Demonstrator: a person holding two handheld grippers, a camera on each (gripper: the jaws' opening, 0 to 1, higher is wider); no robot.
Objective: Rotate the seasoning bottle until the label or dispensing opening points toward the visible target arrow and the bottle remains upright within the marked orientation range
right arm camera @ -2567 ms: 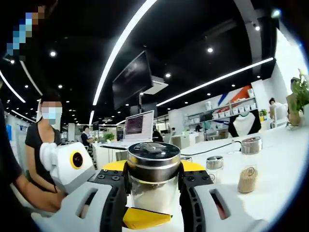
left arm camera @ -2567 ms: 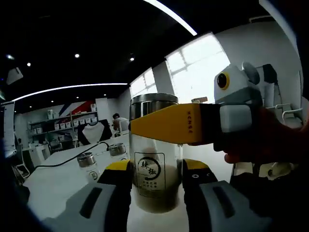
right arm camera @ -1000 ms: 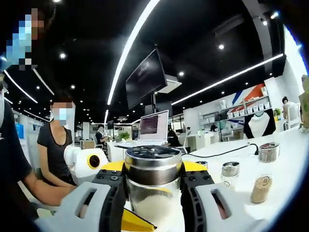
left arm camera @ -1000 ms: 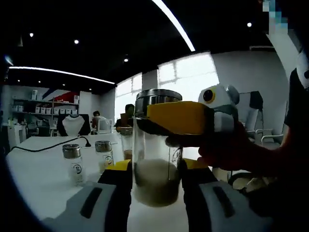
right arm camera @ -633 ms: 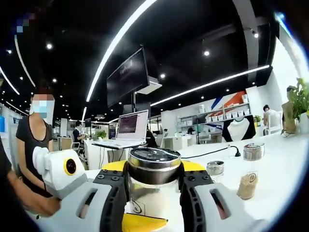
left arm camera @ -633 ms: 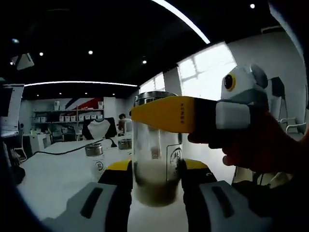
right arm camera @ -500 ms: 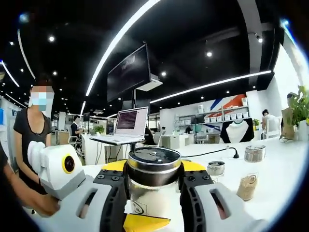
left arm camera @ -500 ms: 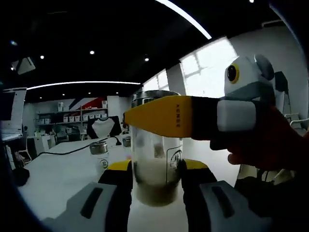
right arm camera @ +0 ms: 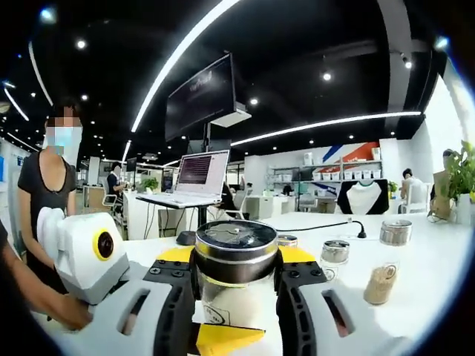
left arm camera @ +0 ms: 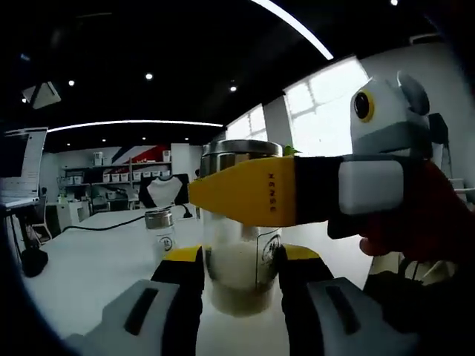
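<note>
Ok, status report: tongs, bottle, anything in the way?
Both tongs, left and right, shut on seasoning bottle, upright. No arrow seen. Smaller jars stand apart.

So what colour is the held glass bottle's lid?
Shiny silver metal lid, clearest in the right gripper view.

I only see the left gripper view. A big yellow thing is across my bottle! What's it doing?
Observer: The right gripper view shows the right hand-held gripper with its jaws closed on either side of the steel lid of the seasoning bottle.
Operator: What's over that way?
Observer: An open laptop on a desk.
Operator: More jars?
Observer: One jar holding pale grains stands on the white table.
</note>
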